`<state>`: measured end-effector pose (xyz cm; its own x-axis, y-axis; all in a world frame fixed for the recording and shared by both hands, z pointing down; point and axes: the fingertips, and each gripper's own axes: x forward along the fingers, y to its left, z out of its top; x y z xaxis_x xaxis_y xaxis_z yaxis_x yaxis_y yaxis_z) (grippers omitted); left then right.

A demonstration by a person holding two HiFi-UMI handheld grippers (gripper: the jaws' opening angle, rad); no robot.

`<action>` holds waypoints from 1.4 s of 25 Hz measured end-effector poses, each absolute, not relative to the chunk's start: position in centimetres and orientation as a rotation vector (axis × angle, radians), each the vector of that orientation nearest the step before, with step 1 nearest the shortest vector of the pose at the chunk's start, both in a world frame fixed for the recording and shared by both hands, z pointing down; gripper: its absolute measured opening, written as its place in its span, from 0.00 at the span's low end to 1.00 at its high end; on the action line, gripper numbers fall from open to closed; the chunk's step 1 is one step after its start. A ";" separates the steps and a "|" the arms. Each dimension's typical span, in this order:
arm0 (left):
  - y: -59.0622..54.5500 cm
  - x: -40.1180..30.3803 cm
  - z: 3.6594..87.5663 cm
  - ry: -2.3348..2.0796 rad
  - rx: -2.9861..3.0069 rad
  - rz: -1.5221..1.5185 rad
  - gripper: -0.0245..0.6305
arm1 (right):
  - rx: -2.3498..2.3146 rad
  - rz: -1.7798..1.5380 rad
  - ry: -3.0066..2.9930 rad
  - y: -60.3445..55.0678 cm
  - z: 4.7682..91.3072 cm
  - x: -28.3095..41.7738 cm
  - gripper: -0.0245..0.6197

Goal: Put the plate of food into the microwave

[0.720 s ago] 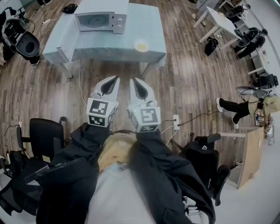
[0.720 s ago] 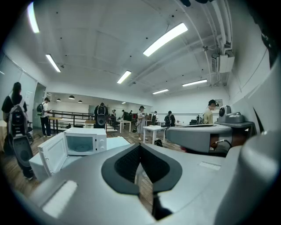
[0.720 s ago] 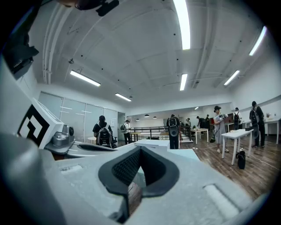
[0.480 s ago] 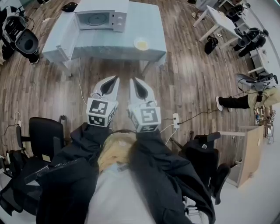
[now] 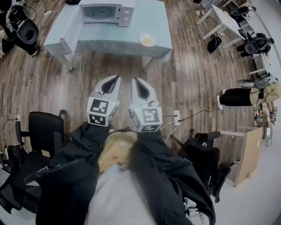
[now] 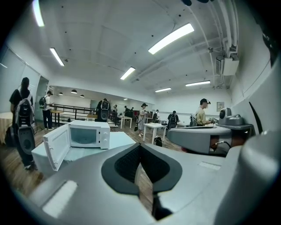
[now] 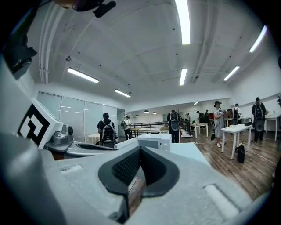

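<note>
Your left tongs (image 5: 117, 79) and right tongs (image 5: 133, 81) stay closed and empty. The tabletop (image 5: 109, 38), plate (image 5: 147, 40) and open microwave (image 5: 107, 12) slide toward the frame's top, still well out of reach.

Grey left gripper (image 5: 117, 78), right gripper (image 5: 133, 80); black-white marker cubes (image 5: 100, 112); black sleeves (image 5: 77, 151).

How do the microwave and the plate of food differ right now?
The microwave is a big white box at the back of the table; the plate of food is small, round and flat, toward the front right. The microwave stands with its door swung open; the plate lies outside it, holding something yellow. Both rest on the same pale blue table, apart from each other.
</note>
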<state>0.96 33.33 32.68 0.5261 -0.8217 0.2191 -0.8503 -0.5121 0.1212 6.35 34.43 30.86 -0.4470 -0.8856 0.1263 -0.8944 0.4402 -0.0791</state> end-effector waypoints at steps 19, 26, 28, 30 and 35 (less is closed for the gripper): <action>34.9 -3.7 37.1 -1.355 2.452 0.228 0.03 | 1.606 0.291 -2.527 35.7 34.5 2.5 0.04; 31.5 -4.7 38.7 -1.413 2.392 0.259 0.03 | 1.585 0.330 -2.549 31.2 35.9 2.4 0.04; 29.4 -5.3 38.7 -1.447 2.377 0.264 0.03 | 1.574 0.336 -2.568 29.1 35.9 2.2 0.04; 27.0 -5.5 38.6 -1.473 2.369 0.267 0.03 | 1.564 0.329 -2.591 26.8 35.7 2.2 0.04; 21.3 -4.0 37.4 -1.497 2.390 0.275 0.03 | 1.560 0.310 -2.625 21.1 34.8 3.8 0.04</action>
<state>-3.96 21.33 37.44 0.4363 -0.8408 0.3203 -0.8998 -0.4076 0.1557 3.78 21.07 34.84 -0.4814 -0.8609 0.1647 -0.8756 0.4636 -0.1358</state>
